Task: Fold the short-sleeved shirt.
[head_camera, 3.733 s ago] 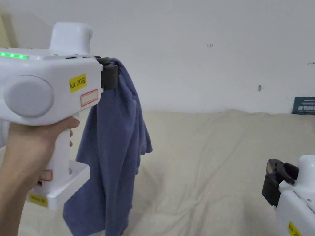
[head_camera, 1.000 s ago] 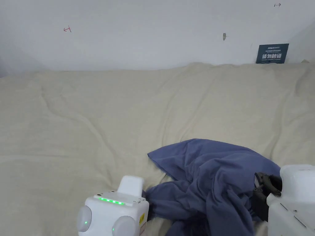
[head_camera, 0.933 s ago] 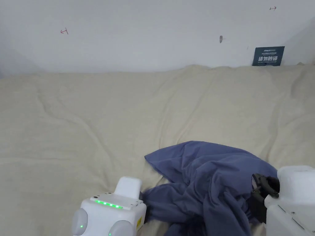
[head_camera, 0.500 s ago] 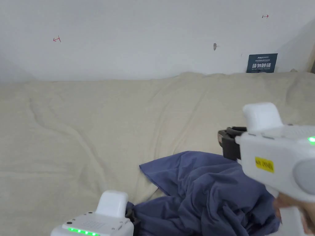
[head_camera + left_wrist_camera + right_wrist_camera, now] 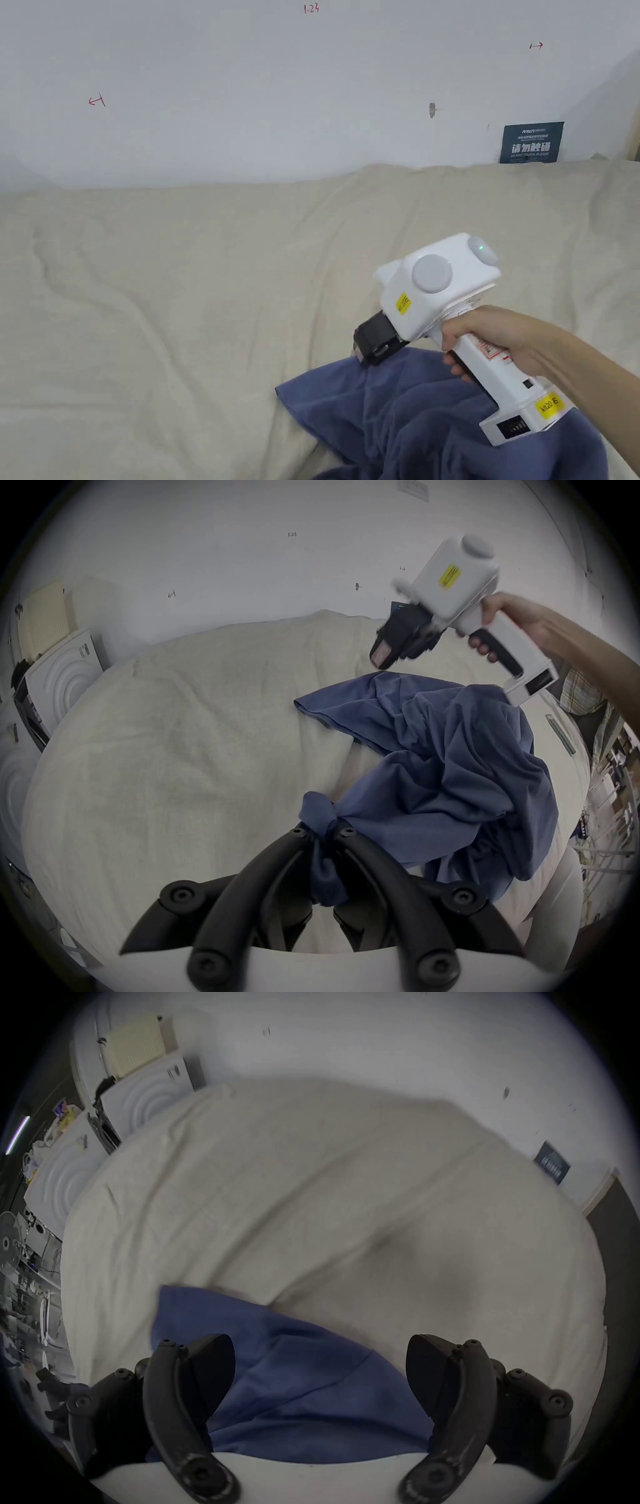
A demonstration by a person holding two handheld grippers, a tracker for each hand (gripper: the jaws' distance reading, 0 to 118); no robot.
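Our left gripper (image 5: 323, 833) has its jaws pressed together on a bunched corner of the blue short-sleeved shirt (image 5: 446, 771), and the cloth trails away from that pinch up and to the right in a crumpled heap on the cream bedcover (image 5: 180, 743). Our right gripper (image 5: 320, 1359) stands with its jaws wide apart and nothing between them — it hovers just above the far edge of the shirt, jaws angled down toward the fabric, the right hand (image 5: 494, 334) around its handle. Beyond that edge, a flatter flap of the shirt (image 5: 325, 406) juts out to the gripper's left over the bedcover.

We judge that we are at the spreading-out step, before any fold: one corner is held, the second is not yet taken. The next move calls for lowering the open jaws onto a clean single edge — a hem or shoulder rather than a bundle of layers — closing there, then drawing the two grippers apart to lay the shirt flat.
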